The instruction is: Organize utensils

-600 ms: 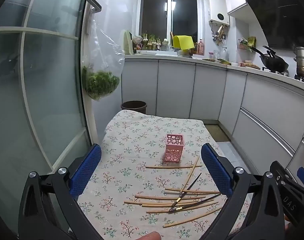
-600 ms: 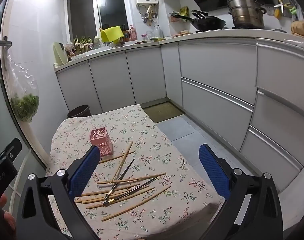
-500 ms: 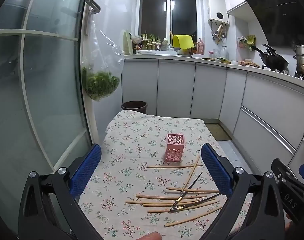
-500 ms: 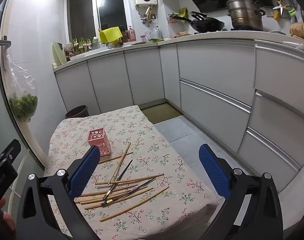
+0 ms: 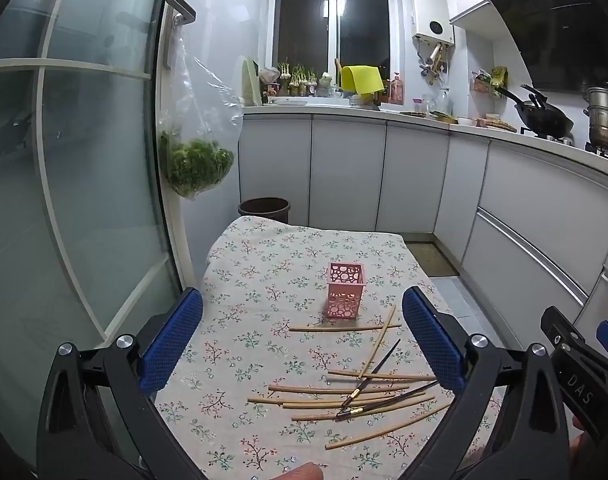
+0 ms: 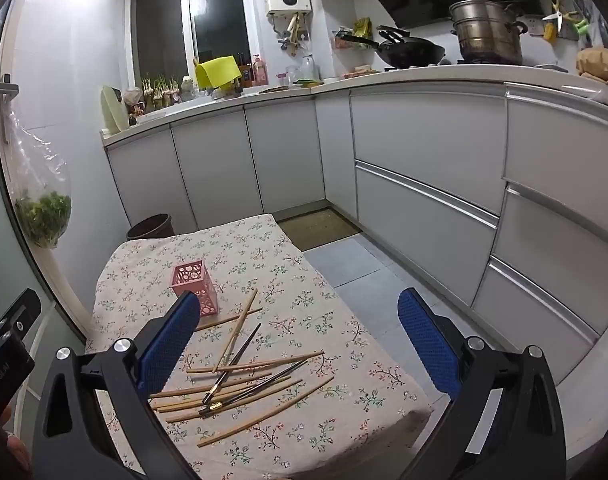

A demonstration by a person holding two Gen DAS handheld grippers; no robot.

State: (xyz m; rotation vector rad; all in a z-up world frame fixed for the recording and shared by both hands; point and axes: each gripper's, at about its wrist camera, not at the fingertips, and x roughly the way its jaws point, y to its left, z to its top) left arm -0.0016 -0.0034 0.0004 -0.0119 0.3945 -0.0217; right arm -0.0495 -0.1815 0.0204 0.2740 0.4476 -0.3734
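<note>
My left gripper (image 5: 302,334) hangs wide open and empty over the floral tablecloth (image 5: 260,280); the pink perforated plastic holder (image 5: 345,289) stands upright, scattered bamboo and dark, possibly lacquered, chopsticks (image 5: 355,390) lie just before it; my right gripper (image 6: 300,340) also gapes empty.

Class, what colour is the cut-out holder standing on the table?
Pink holder, clearest in the left wrist view.

Each gripper, left (image 5: 302,334) and right (image 6: 300,336), is built from black frames fitted with silver screws and textured blue fingertip pads (image 5: 170,344).
</note>
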